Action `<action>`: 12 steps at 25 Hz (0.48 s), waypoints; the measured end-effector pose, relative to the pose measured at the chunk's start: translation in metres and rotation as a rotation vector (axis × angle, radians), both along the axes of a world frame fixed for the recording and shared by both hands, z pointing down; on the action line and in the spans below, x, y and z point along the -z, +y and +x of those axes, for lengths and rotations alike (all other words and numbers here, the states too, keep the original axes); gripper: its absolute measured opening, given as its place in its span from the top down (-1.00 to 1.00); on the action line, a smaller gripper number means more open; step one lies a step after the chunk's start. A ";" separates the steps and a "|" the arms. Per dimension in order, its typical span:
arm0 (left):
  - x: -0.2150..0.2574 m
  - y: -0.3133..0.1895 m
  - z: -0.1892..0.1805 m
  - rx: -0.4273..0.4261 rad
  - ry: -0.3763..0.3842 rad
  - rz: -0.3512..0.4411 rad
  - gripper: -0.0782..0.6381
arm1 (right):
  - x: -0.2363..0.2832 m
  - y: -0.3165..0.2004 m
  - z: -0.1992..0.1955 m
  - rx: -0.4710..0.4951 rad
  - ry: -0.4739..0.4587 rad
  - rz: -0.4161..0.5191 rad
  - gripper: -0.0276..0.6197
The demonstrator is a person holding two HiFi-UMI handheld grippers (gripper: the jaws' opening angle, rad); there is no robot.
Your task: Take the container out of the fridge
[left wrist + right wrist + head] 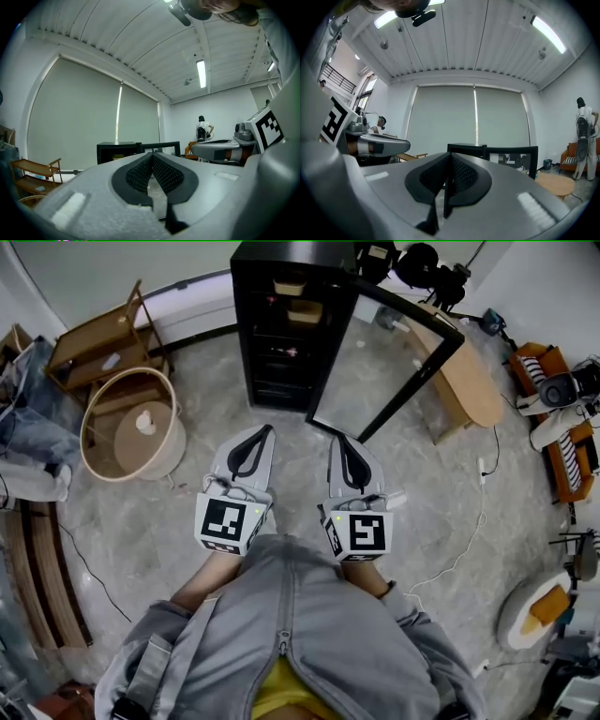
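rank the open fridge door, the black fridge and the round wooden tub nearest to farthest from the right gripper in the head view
1. open fridge door, just ahead of the right gripper
2. black fridge, beyond the door, ahead-left
3. round wooden tub, far left

The left gripper (pixel 263 434) and right gripper (pixel 343 442) were held level, side by side and apart, the left at 9 o'clock of the right. In the head view both pointed toward 12 o'clock. Each had its jaws closed together on nothing. The marker cubes (pixel 229 523) sat just ahead of the bare forearms (pixel 201 583).
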State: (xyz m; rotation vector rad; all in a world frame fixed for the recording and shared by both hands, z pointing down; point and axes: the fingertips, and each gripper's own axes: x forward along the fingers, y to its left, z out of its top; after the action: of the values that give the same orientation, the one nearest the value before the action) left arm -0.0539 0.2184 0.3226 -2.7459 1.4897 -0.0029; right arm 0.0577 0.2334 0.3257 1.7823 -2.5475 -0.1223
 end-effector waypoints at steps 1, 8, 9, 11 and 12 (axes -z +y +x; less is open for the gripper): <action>0.001 -0.016 -0.002 0.000 -0.001 0.004 0.78 | 0.001 -0.015 -0.001 -0.001 0.007 0.003 0.91; 0.004 -0.114 -0.019 -0.014 0.004 0.003 0.78 | 0.001 -0.110 -0.017 -0.019 0.024 -0.005 0.91; 0.002 -0.126 -0.021 -0.021 0.003 -0.001 0.78 | 0.000 -0.121 -0.019 -0.025 0.026 -0.008 0.91; -0.002 -0.149 -0.025 -0.036 0.007 -0.007 0.78 | -0.003 -0.143 -0.024 -0.036 0.028 -0.016 0.91; -0.003 -0.161 -0.025 -0.044 0.011 -0.010 0.78 | -0.005 -0.153 -0.025 -0.042 0.028 -0.020 0.91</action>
State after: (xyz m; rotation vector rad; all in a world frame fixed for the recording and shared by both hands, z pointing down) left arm -0.0793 0.0579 0.3258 -2.7906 1.4352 0.0046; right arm 0.0323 0.0801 0.3303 1.8121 -2.4824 -0.1192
